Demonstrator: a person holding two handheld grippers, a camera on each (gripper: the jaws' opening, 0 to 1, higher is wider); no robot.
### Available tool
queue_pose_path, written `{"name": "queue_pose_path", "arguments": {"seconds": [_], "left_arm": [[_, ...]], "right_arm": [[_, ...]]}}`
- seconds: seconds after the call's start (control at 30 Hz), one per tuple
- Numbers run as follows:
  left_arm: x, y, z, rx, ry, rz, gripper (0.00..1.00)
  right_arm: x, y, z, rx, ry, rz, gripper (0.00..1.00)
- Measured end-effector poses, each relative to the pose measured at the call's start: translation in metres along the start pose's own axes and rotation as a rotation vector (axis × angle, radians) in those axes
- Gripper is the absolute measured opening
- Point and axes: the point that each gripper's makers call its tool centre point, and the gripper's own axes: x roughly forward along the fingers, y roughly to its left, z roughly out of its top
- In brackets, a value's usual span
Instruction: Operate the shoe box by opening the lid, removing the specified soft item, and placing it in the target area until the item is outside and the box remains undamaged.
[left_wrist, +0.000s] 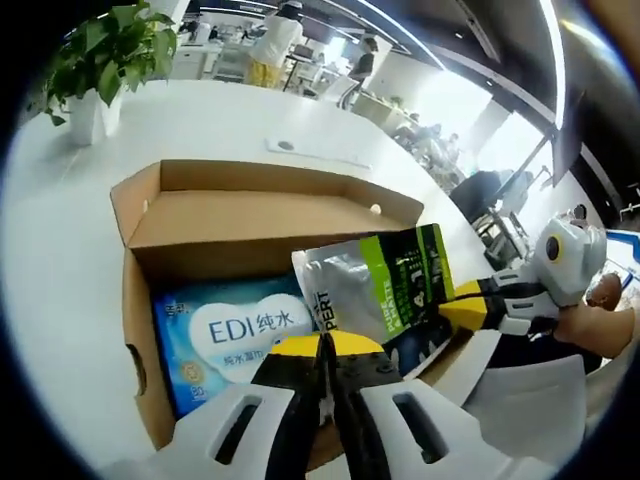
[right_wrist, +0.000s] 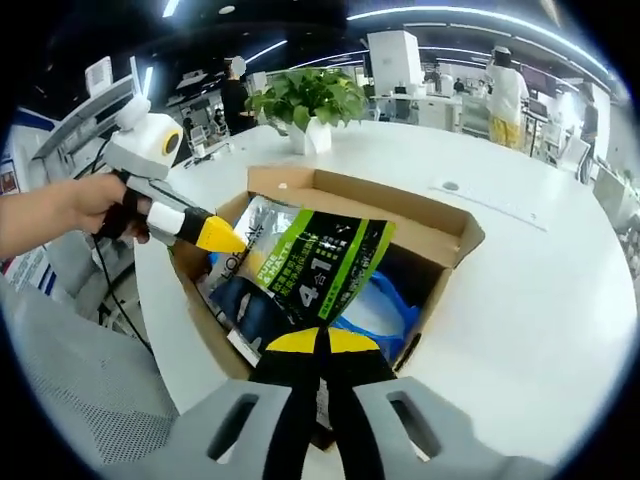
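The shoe box is sitting open near the desk edge; the right gripper, jaws pinched together, is lifting the pouch partway out; the left gripper, jaws together and empty, is waiting at the box's near wall; placing is remaining.

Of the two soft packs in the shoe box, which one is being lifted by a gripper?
The silver pouch with the green and black label: the right gripper is shut on its edge and it stands tilted up. The blue wipes pack lies flat in the box.

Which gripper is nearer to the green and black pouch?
Right. The right gripper is shut on the pouch; the left gripper rests beside it at the box edge.
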Motion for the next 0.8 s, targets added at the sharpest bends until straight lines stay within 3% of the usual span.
{"name": "queue_pose_path", "arguments": {"seconds": [0.43, 0.8], "left_arm": [[-0.004, -0.028, 0.025, 0.061, -0.053, -0.015, 0.0], [0.001, -0.058, 0.039, 0.115, -0.064, -0.042, 0.0]], "right_arm": [[-0.026, -0.017, 0.017, 0.036, -0.068, -0.038, 0.0], [-0.05, -0.034, 0.019, 0.049, -0.092, -0.074, 0.0]]}}
